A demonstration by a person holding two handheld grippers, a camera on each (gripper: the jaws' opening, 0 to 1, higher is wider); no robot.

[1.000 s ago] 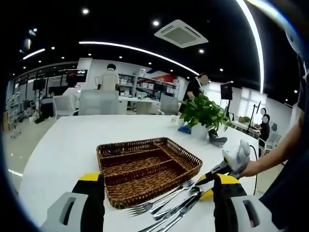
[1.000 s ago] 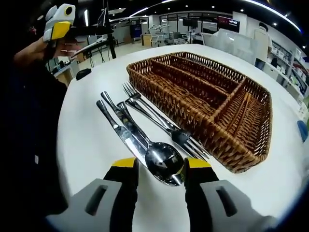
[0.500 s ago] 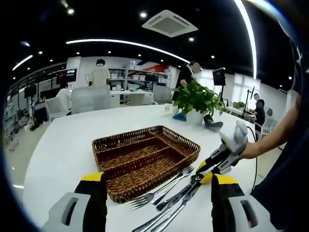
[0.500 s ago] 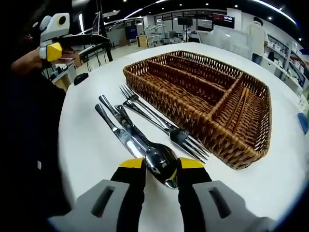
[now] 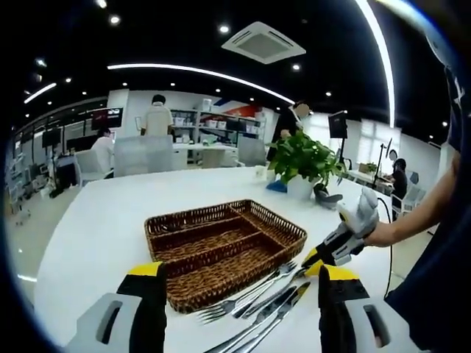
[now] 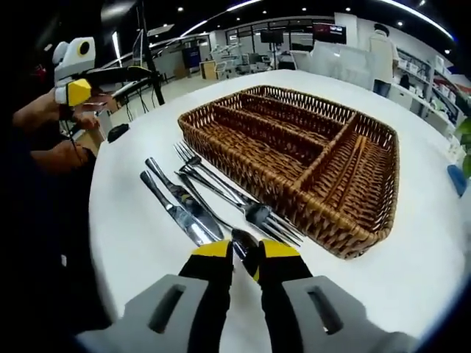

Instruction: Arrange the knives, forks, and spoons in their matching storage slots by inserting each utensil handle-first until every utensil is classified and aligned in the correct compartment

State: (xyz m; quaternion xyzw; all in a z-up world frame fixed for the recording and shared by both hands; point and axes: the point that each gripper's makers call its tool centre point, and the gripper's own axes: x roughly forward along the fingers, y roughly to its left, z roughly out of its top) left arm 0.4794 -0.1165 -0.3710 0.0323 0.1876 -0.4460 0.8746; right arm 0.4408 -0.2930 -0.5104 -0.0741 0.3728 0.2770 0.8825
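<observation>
A brown wicker tray [image 6: 335,234] with several long slots and nothing in them lies on the white round table [image 6: 132,243]. In front of it lie two forks [image 6: 221,193], two knives [image 6: 174,209] and a spoon [image 6: 243,241] side by side. My right gripper [image 6: 246,251] is shut on the spoon's bowl, low over the table. In the left gripper view the tray [image 5: 197,291] and the cutlery [image 5: 254,301] lie between the open jaws of my left gripper [image 5: 241,273], held well above them. The right gripper [image 5: 333,248] comes in there from the right.
A potted plant [image 5: 303,160] stands at the table's far side, with a blue object [image 6: 456,180] beside it. The left gripper [image 6: 73,77] hangs beyond the table edge at upper left. People, chairs and desks fill the office behind.
My right gripper's jaws have narrowed from wide apart to shut on the spoon's bowl. The left gripper view has shifted only slightly.
</observation>
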